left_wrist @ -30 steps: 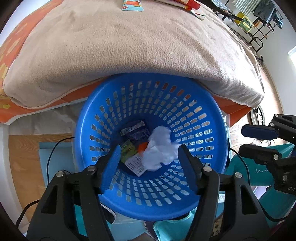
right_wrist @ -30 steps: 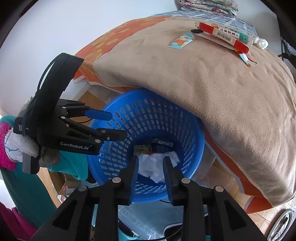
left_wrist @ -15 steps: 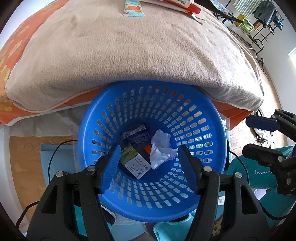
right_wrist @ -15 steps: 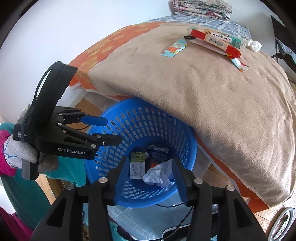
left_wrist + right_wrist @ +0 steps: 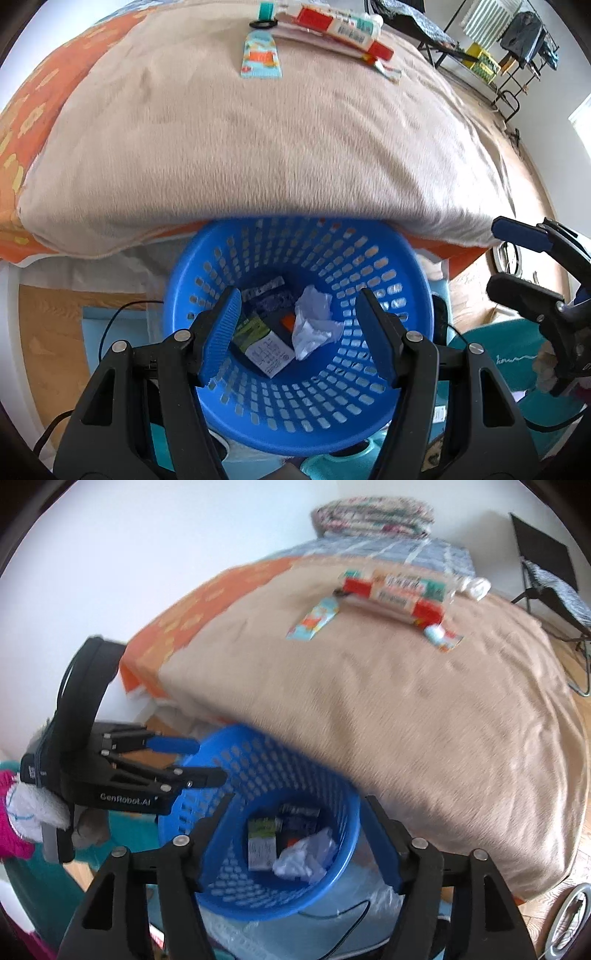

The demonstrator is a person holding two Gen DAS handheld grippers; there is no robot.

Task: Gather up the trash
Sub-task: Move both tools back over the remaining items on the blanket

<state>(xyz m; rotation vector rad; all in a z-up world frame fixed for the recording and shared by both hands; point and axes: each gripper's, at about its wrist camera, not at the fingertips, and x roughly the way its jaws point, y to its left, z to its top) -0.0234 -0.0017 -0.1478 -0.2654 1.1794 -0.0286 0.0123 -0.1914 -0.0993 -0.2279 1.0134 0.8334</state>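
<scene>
A blue slotted basket (image 5: 332, 258) (image 5: 332, 786) stands on the floor against the bed. In it lie a crumpled white paper (image 5: 314, 325) (image 5: 306, 856), a green carton (image 5: 258, 339) (image 5: 262, 834) and dark wrappers. My left gripper (image 5: 298, 293) (image 5: 208, 760) hovers open above the basket, empty. My right gripper (image 5: 299, 798) (image 5: 496, 256) is above the basket too; its jaws are opening with nothing between them. On the bed lie a long red-white-green package (image 5: 343, 31) (image 5: 395, 590), a teal-orange wrapper (image 5: 260, 57) (image 5: 314, 620) and a small wrapper (image 5: 384, 68) (image 5: 443, 637).
A beige blanket (image 5: 277, 147) overhangs the basket's far rim. A folded quilt (image 5: 373, 517) lies at the bed's head and a black chair (image 5: 546, 572) stands right. A clothes rack (image 5: 517, 44) is far right. Cables and teal fabric (image 5: 498, 354) lie by the basket.
The right gripper's jaws spread and let the crumpled white paper drop into the basket. Both grippers rose and tipped up, so more of the bed shows.
</scene>
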